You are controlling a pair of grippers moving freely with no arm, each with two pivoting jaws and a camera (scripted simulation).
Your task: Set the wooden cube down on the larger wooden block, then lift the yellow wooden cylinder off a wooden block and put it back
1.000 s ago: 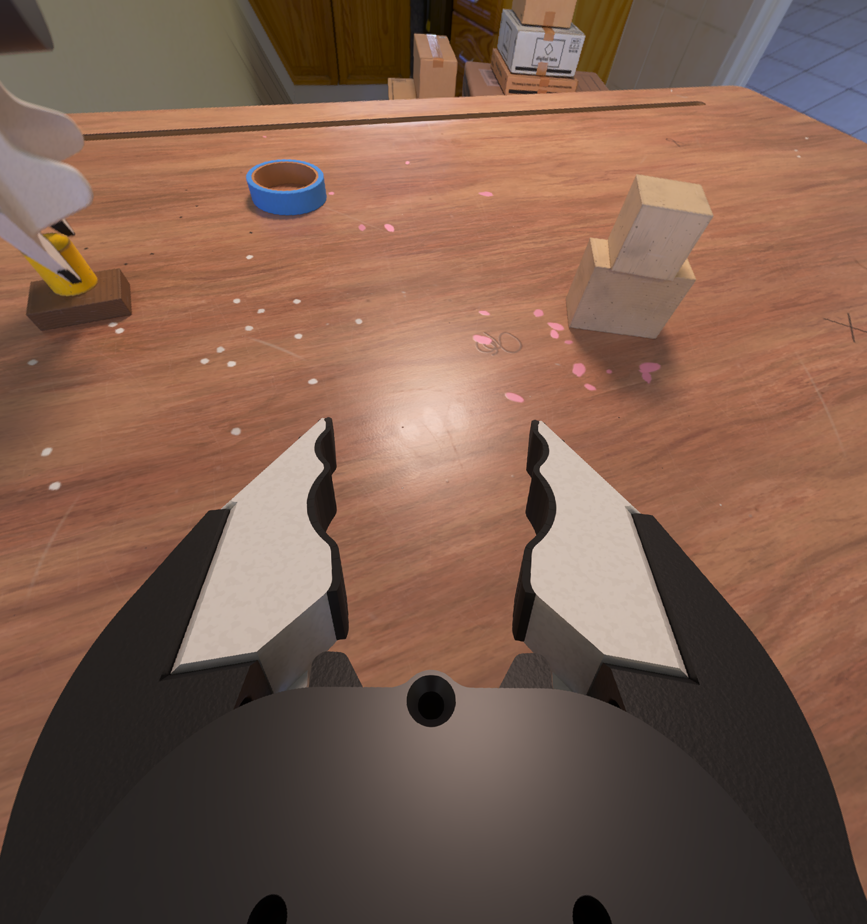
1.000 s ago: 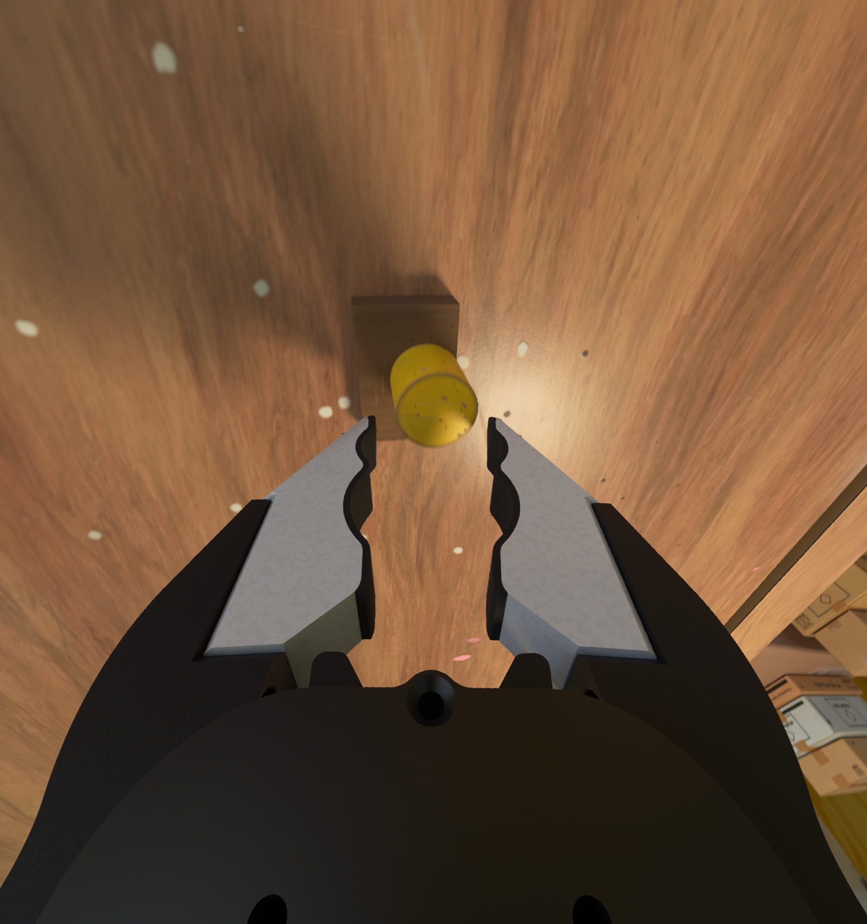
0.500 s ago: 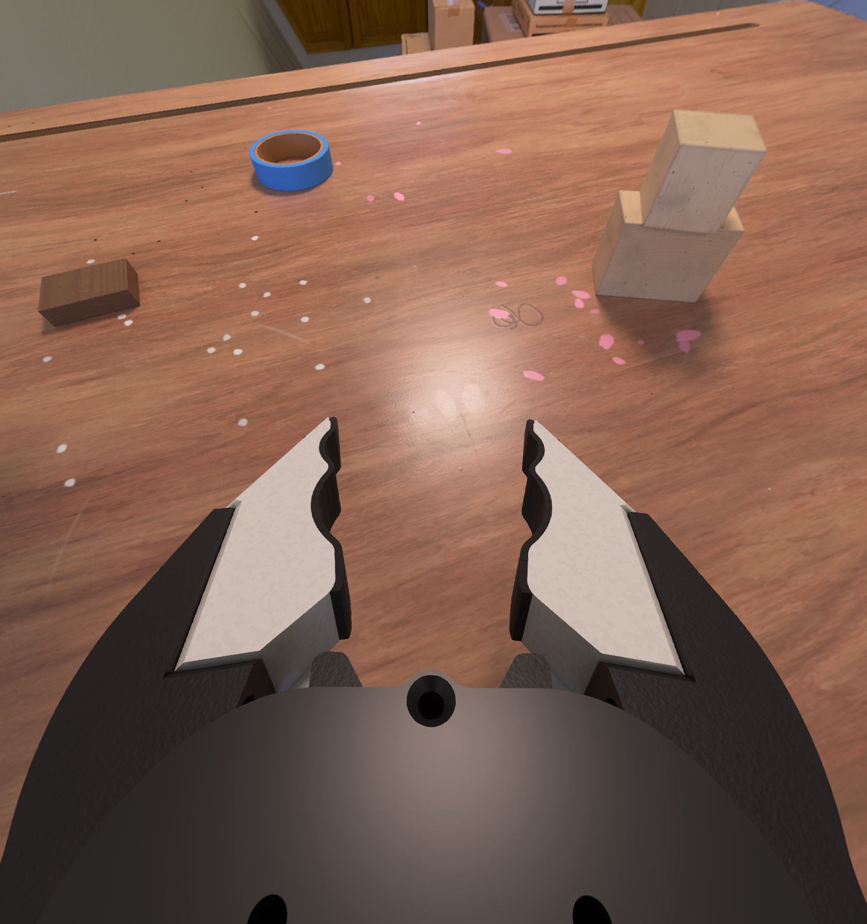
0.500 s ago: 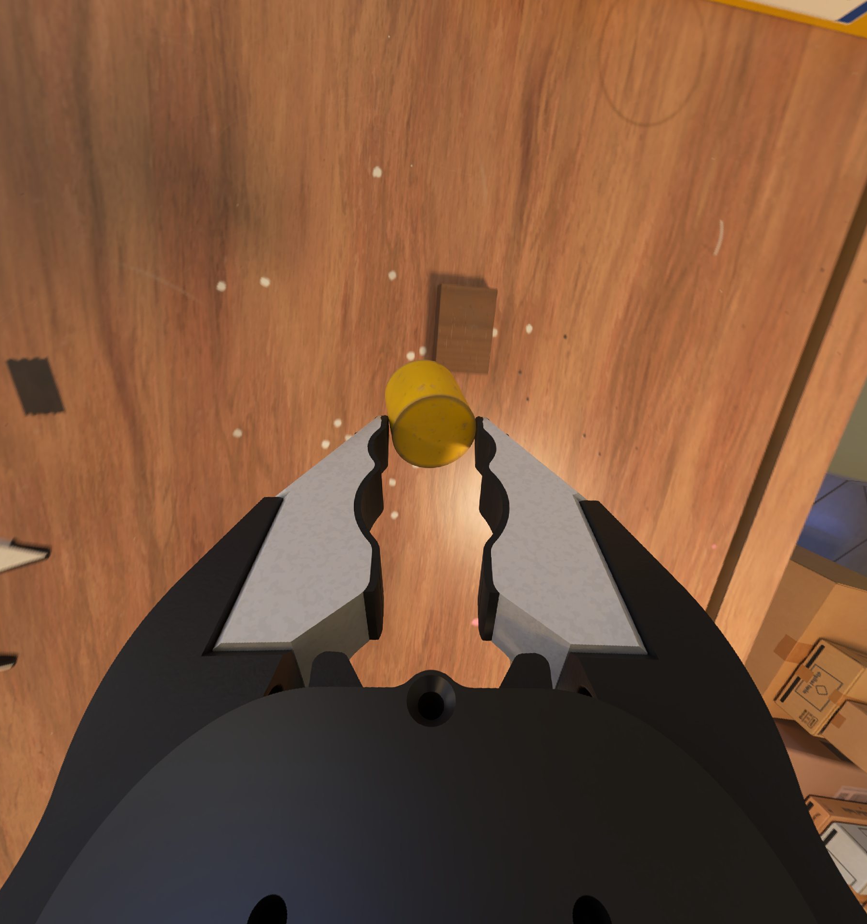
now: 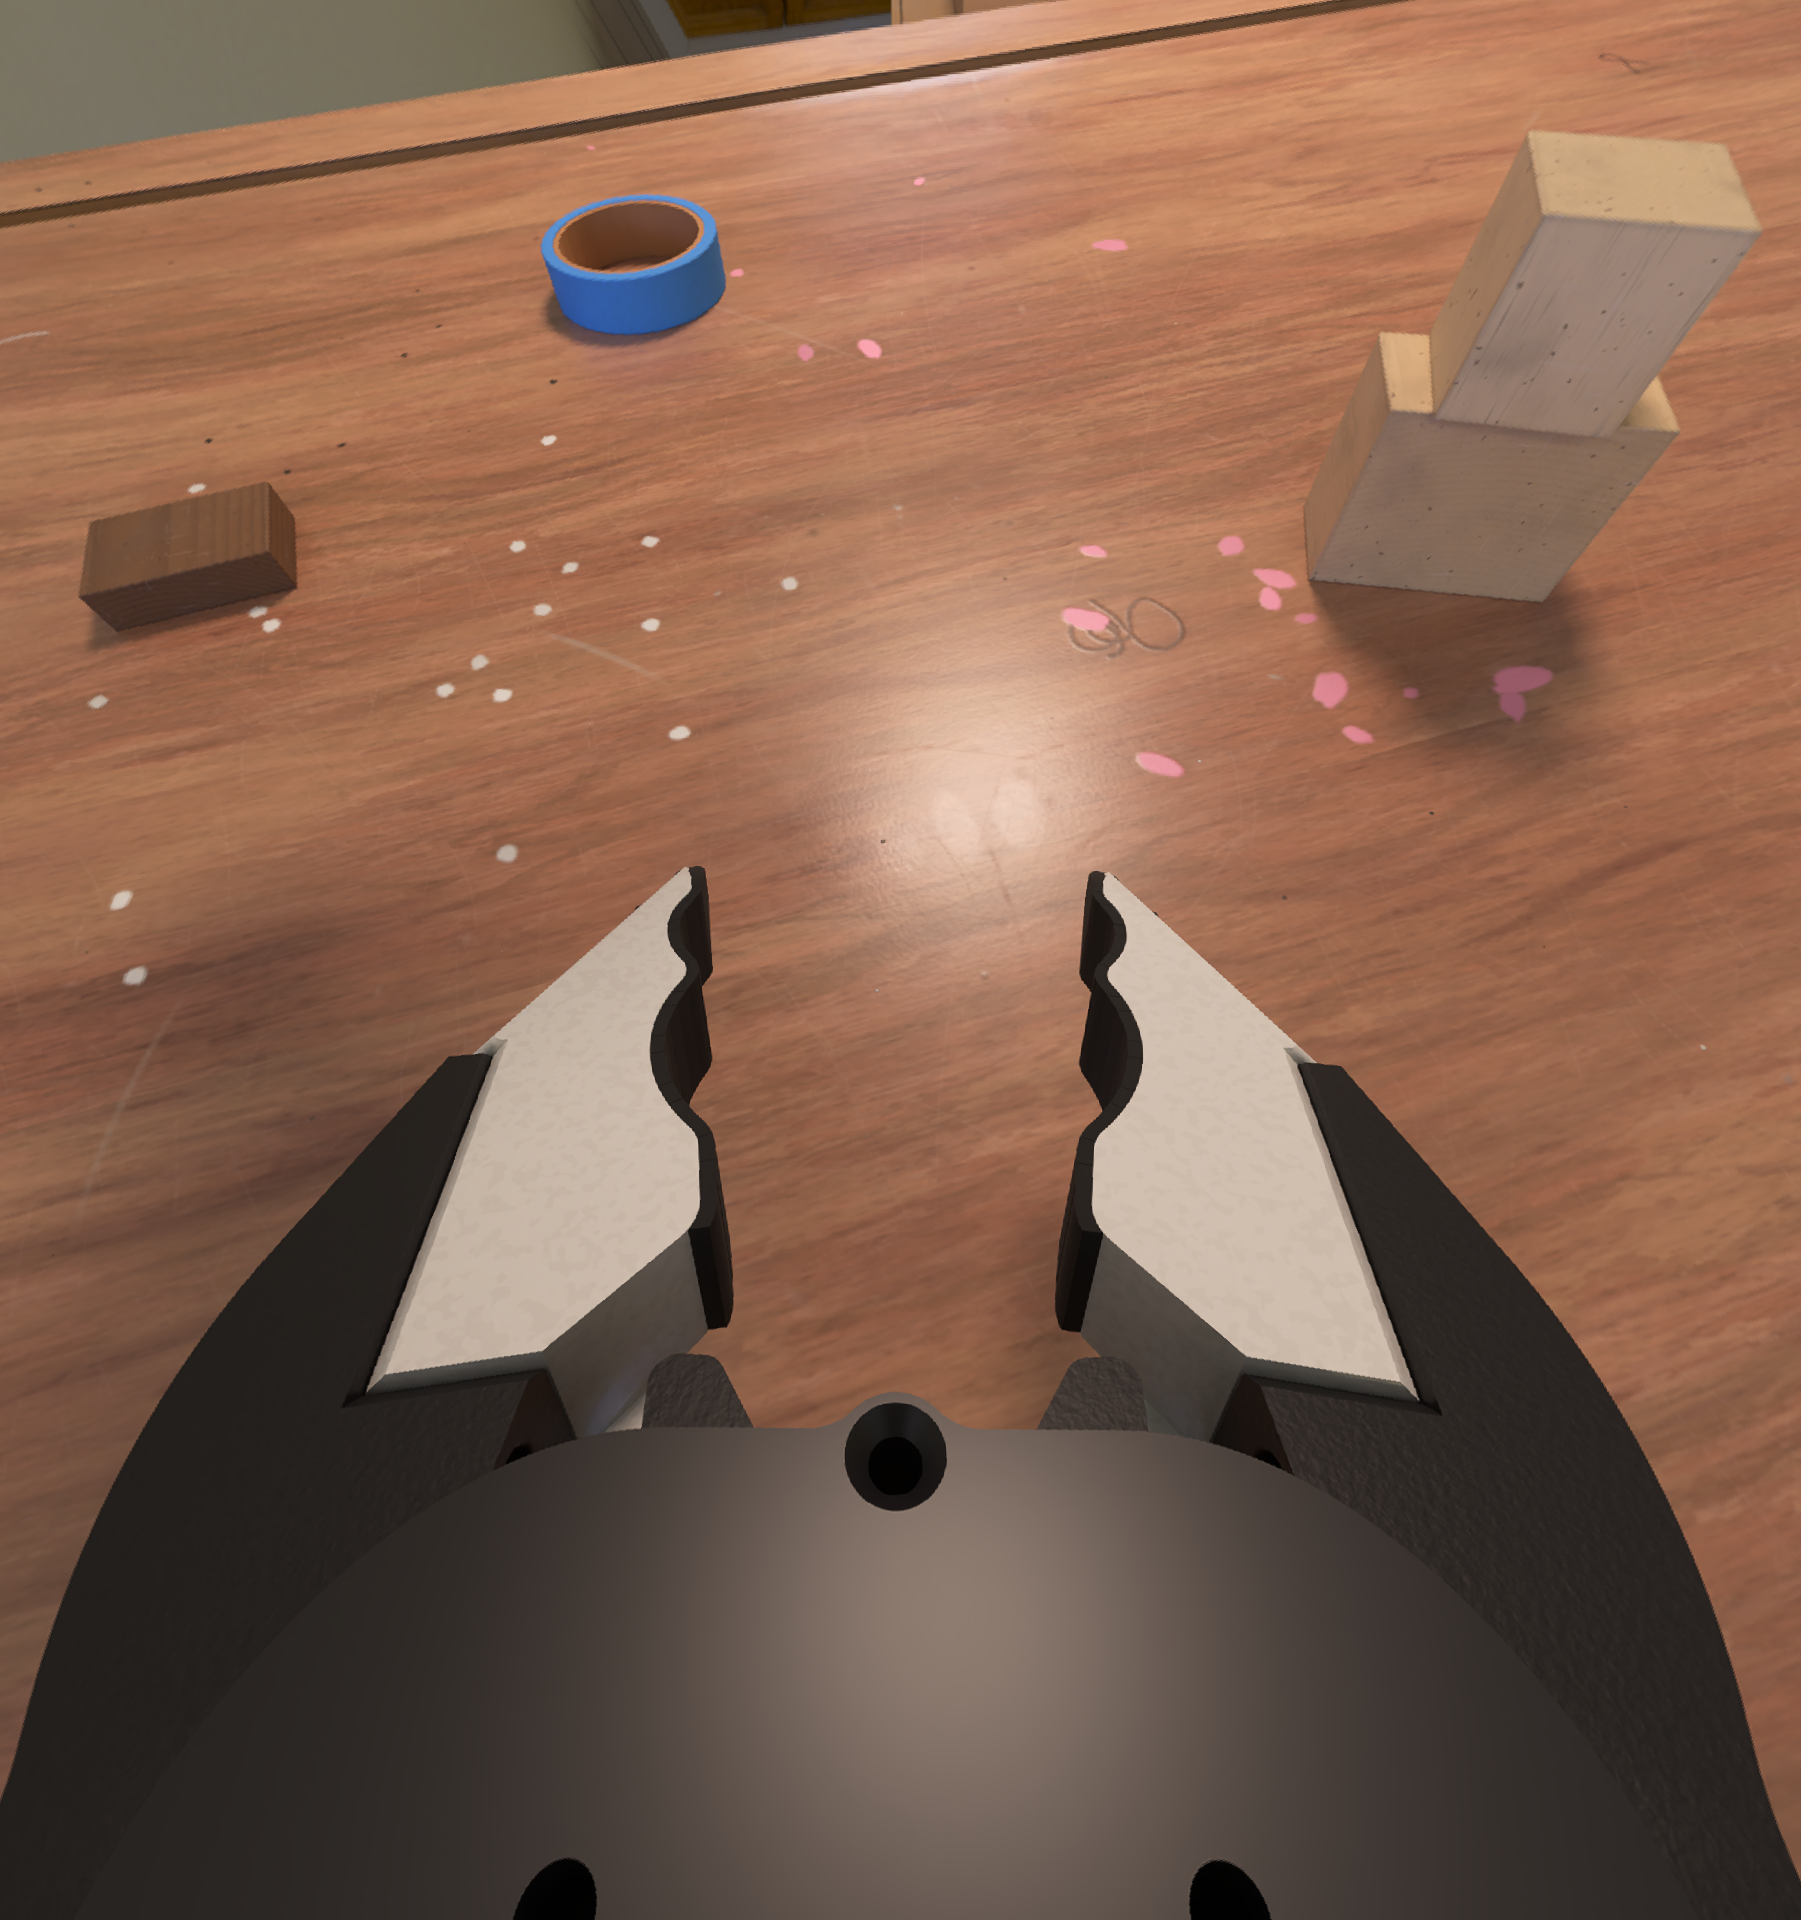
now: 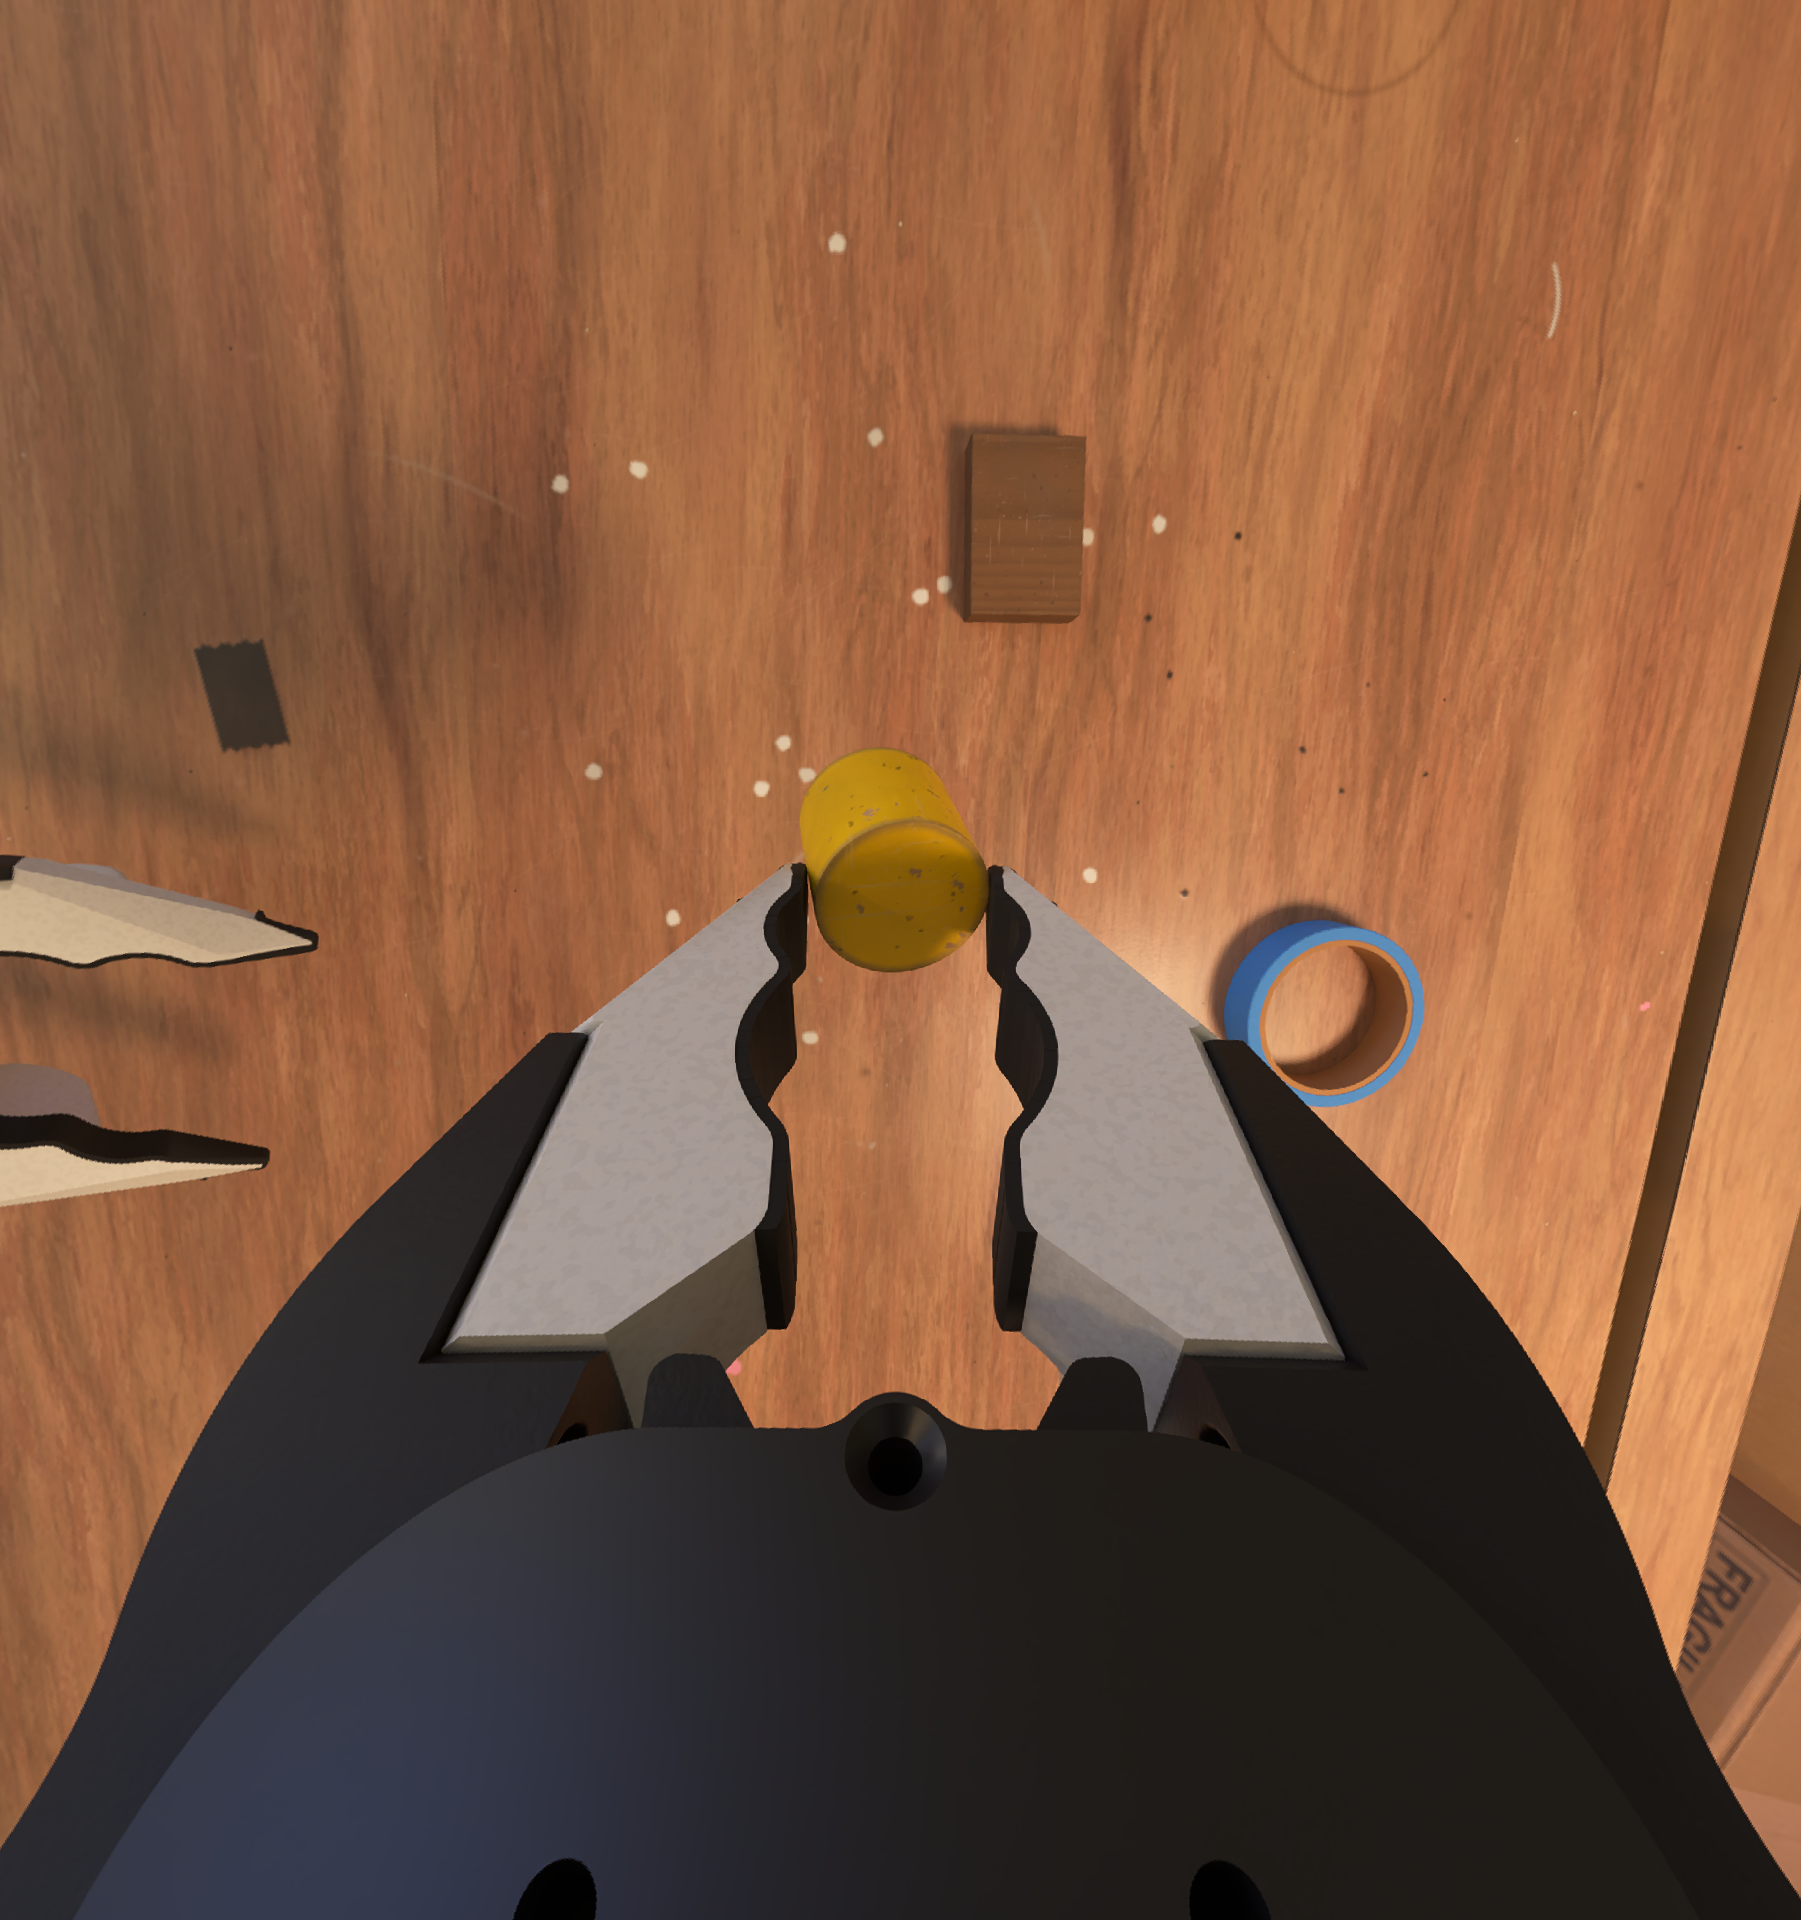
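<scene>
the right gripper (image 6: 896, 894) pinches the yellow wooden cylinder (image 6: 891, 868) at its fingertips, high over the table (image 6: 460, 312) and clear of the dark wooden block (image 6: 1024, 528). the left gripper (image 5: 894, 883) is spread with nothing between its fingers. the wooden cube (image 5: 1592, 281) sits tilted on the larger wooden block (image 5: 1478, 488). a blue tape roll (image 5: 634, 262) lies near the table's far groove. cardboard boxes (image 6: 1769, 1621) beyond the edge carry printing. bare wood lies between the blocks.
</scene>
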